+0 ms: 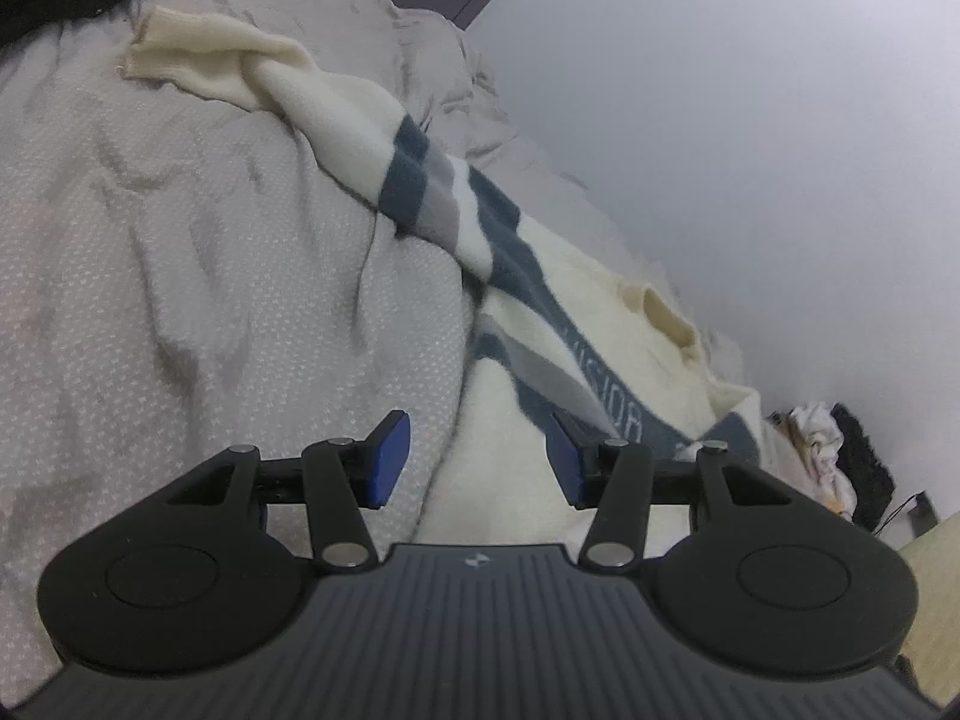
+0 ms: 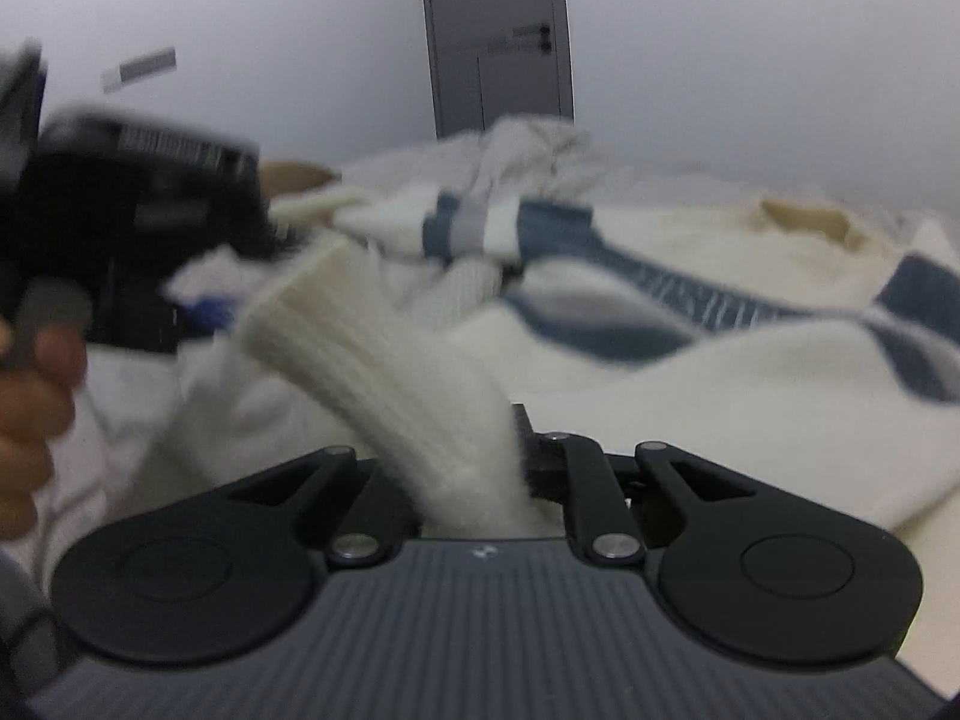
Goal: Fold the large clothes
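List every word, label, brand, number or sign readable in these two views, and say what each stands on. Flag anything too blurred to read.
Lettering on the blue band of the cream sweater: white capitals run along it, seen sideways and partly hidden by folds; not reliably readable.
Same band in the right wrist view: too blurred to read.
Small round mark on the left gripper body: a symbol, no text.
Grey plate on the wall: blurred, unreadable.

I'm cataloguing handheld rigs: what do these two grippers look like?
Both match: a ribbed dark-grey body with a small round emblem, two black rounded lobes, black linkage arms with silver pins. The left gripper has blue pads. The right gripper's pads are hidden by cloth. No cables visible.
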Available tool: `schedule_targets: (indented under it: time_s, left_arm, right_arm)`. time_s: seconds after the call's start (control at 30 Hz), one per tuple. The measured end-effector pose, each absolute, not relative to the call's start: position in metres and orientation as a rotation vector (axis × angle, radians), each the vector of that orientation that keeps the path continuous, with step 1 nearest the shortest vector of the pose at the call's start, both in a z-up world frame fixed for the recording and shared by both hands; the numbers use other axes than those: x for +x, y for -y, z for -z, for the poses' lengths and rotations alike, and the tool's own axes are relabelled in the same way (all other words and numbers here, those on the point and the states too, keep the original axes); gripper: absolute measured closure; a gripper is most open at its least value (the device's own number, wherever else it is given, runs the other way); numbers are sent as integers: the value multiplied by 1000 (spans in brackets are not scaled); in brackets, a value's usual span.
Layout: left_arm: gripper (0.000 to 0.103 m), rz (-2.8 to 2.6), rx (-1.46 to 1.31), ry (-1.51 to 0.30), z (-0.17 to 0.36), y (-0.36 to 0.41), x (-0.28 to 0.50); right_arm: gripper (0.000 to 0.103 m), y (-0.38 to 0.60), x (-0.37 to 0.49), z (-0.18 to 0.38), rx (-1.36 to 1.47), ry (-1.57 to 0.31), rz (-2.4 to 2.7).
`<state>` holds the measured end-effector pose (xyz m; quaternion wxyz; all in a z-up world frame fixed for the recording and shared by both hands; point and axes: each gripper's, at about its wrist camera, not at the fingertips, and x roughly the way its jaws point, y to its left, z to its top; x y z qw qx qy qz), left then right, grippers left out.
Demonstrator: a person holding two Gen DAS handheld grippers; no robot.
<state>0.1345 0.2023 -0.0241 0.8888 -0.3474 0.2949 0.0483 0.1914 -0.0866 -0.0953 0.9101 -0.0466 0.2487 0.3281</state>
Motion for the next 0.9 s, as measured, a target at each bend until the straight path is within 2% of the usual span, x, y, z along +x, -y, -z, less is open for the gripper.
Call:
schedule_targets:
  time_s: [0.13,0.17,0.23,0.27,0.3,0.5,0.73,0.9]
  left_arm:
    - [47,-91,-698,-620,28,-197,142]
    - [47,-86,-694,-620,28,-196,143]
    - [47,-72,-691,-619,29,-195,144]
    - [47,-66,-684,-616,29,-193,143]
    - [47,-59,-678,-610,28,-192,142]
    - [47,-3,-634,-563,18,-181,133]
    - [47,58,-582,-574,10,-157,121]
    - [48,133,-541,-605,11,-122,112]
  right_arm:
    - [89,90,196,103,-58,-589,-664]
    - [87,93,193,106,-54,-599,-668]
    - [72,92,187,103,-33,-633,-688]
    - [58,93,191,105,-18,-649,-704]
    - [50,96,191,106,-7,-661,-719]
    - [48,106,169,93,-42,-727,-726]
    - [48,139,140,66,-35,-663,-709]
    - [48,152,157,68,-72,-684,-530]
